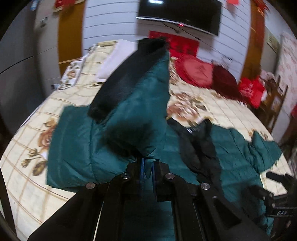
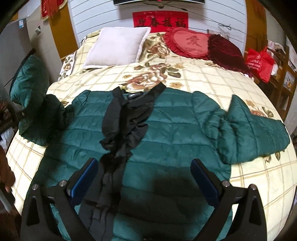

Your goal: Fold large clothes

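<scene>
Both tongs over jacket point(image 2: 167, 129): left tongs point(image 1: 147, 171) pinch its raised sleeve; right tongs point(image 2: 144, 178) gape empty.

Floral checked bedspread point(image 2: 194, 77) across the bed. White pillow point(image 2: 118, 46) at head, left; red heart cushion point(image 2: 189, 43) beside dark red cushion point(image 2: 226, 52), right. Red banner point(image 2: 160, 21) on wall, TV point(image 1: 179, 15) above. Red bag point(image 2: 259, 63) on wooden shelf point(image 2: 284, 77), far right.

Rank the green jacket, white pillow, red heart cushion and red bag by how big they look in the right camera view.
1. Green jacket
2. White pillow
3. Red heart cushion, though it looks close to the pillow
4. Red bag
</scene>
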A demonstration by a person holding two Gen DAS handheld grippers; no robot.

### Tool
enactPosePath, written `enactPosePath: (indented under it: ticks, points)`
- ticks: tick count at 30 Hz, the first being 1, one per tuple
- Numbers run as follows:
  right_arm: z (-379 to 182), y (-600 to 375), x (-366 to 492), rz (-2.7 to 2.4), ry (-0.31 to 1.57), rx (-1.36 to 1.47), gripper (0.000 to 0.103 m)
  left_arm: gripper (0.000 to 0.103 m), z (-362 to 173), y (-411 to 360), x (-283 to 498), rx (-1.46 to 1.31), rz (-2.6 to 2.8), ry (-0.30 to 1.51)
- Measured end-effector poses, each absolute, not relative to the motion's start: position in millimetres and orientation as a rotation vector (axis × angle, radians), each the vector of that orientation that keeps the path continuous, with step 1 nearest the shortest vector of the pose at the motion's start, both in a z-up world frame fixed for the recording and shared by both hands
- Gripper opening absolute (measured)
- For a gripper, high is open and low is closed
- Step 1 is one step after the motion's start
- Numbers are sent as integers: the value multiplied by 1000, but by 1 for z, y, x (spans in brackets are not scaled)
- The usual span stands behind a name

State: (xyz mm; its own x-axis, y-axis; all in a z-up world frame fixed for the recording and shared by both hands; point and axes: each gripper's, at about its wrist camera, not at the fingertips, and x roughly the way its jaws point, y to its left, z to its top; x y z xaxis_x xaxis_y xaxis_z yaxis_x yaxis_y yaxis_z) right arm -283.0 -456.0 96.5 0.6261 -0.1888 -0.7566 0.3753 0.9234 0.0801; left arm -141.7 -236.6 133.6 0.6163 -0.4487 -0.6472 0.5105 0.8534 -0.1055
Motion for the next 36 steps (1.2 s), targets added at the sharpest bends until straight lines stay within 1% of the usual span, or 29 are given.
enactPosePath:
  ticks: [5, 10, 13, 15, 17, 19, 21, 23, 28, 33, 35, 36]
  points:
    - [90, -470, -292, -344, 842, 260, 101, 18, 104, -281, -165, 153, -608, 783]
    - [83, -486, -302, -365, 853, 283, 101, 19, 61, -315, -179, 174, -657, 902]
    - [79, -496, -308, -382, 856, 305, 101, 19, 43, -332, -188, 187, -699, 958]
    - [78, -503, -311, -389, 855, 328, 101, 23, 44, -333, -195, 173, -726, 942]
    - [78, -508, -313, -392, 849, 350, 101, 40, 49, -330, -196, 135, -800, 970]
    - [79, -511, -315, -385, 839, 375, 101, 46, 57, -323, -198, 63, -887, 1016]
    - [79, -512, -313, -369, 830, 399, 101, 47, 67, -317, -203, 54, -910, 999]
    - [79, -510, -309, -347, 826, 420, 101, 50, 82, -306, -212, 88, -909, 942]
    - [67, -500, -286, -297, 857, 444, 101, 50, 105, -273, -207, 132, -813, 878]
    - [44, -496, -249, -273, 910, 486, 101, 50, 105, -239, -180, 163, -671, 850]
    - [34, -494, -238, -240, 921, 503, 96, 50, 103, -220, -164, 131, -609, 864]
    - [30, -491, -234, -220, 925, 507, 78, 50, 101, -211, -158, 113, -582, 867]
